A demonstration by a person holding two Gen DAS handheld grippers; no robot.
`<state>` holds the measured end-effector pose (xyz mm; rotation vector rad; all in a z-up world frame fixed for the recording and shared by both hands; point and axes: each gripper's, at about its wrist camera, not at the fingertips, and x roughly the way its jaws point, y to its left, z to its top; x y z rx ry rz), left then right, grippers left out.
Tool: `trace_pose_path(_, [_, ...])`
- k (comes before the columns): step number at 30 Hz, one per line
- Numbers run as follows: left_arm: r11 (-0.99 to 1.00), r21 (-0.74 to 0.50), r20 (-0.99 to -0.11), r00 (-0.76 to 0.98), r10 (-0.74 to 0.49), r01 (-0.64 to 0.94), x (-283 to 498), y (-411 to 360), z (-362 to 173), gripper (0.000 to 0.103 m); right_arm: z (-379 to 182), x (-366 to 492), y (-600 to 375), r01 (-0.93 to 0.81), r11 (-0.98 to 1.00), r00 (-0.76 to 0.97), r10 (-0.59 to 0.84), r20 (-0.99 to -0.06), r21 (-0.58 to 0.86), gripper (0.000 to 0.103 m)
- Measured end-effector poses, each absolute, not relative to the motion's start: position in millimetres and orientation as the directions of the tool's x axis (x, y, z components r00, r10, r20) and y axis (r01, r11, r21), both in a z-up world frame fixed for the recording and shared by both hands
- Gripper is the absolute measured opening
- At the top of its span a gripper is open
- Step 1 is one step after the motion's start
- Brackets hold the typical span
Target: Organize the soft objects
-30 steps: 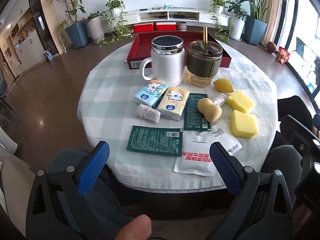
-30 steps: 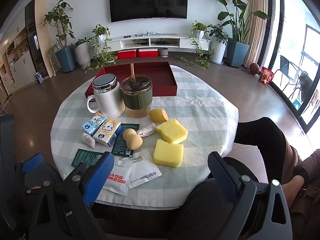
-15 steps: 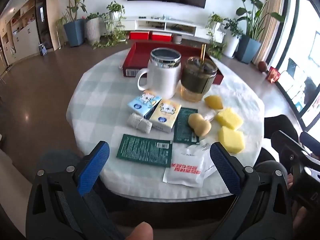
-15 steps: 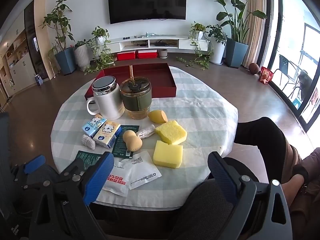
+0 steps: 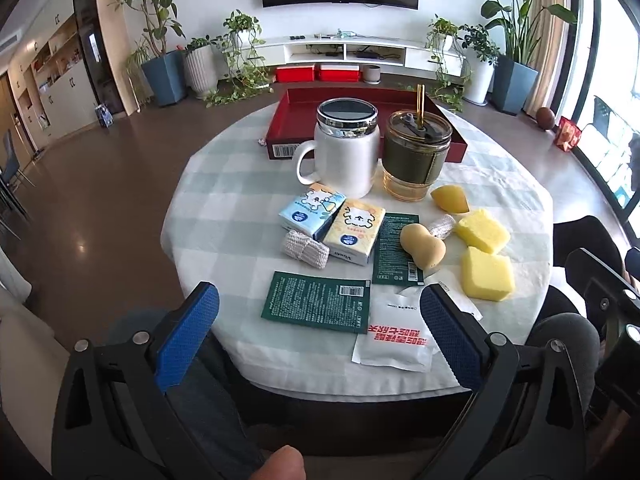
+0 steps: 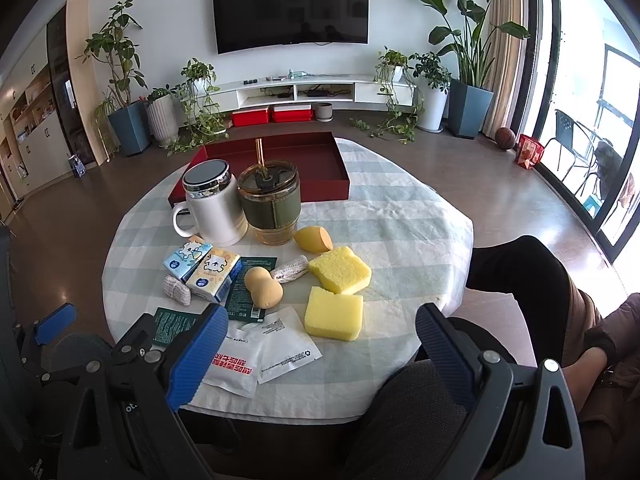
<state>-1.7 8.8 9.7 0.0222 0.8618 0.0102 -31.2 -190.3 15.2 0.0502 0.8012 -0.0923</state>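
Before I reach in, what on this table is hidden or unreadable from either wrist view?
- Red shallow tray: in the left wrist view, the white lidded mug and green-sleeved glass tumbler block most of its floor.
- Upright dark green sachet: in the right wrist view, the tan gourd-shaped sponge and yellow tissue pack cover parts.
- White pouch: red print too small to read.
- Left gripper and right gripper: both open, empty.

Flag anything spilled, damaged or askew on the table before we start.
Nothing spilled or damaged. The soft items are just scattered: the peanut-shaped tan sponge lies on a dark green sachet, and the white pouch with red print overlaps another white sachet. The red tray looks empty.
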Motion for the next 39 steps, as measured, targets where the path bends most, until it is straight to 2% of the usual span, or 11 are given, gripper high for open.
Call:
trace_pose_path(11, [0.999, -0.018, -0.772, 0.634, -0.044, 0.048, -2.1, 5.2, 8.2, 0.102, 16.8, -34.0, -195.8, 0.117, 0.993, 0.699, -0.076, -0.711, 0.008, 0.097])
trace_pose_path(39, [0.997, -0.034, -0.784, 0.617, -0.072, 0.073, -1.2, 2.8, 6.5, 0.102, 17.3, -33.7, -198.2, 0.121, 0.993, 0.702, -0.084, -0.708, 0.002, 0.097])
